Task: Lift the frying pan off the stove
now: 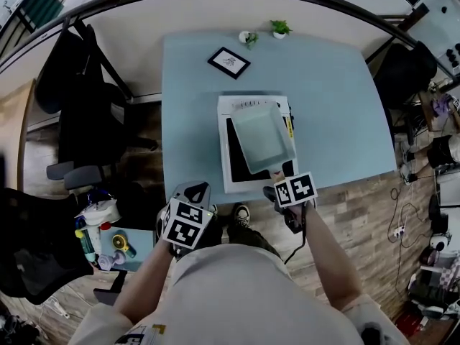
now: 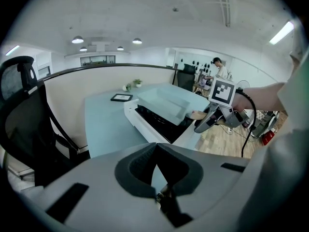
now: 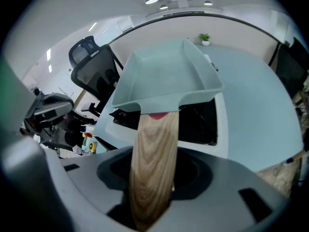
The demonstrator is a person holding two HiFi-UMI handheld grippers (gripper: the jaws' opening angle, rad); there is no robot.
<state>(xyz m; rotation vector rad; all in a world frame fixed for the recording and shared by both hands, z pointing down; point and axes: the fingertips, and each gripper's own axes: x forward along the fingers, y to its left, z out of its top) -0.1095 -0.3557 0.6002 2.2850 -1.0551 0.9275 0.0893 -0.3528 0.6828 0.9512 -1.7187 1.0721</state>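
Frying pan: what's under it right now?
The stove is under the pan; its black cooktop shows beside the pan. The patch directly beneath is covered, so whether the pan rests on it cannot be told.

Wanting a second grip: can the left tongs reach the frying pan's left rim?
Probably yes: the left tongs, shut, hang near the table edge with nothing standing between them and the pale blue square frying pan; the right tongs grip only its wooden handle.
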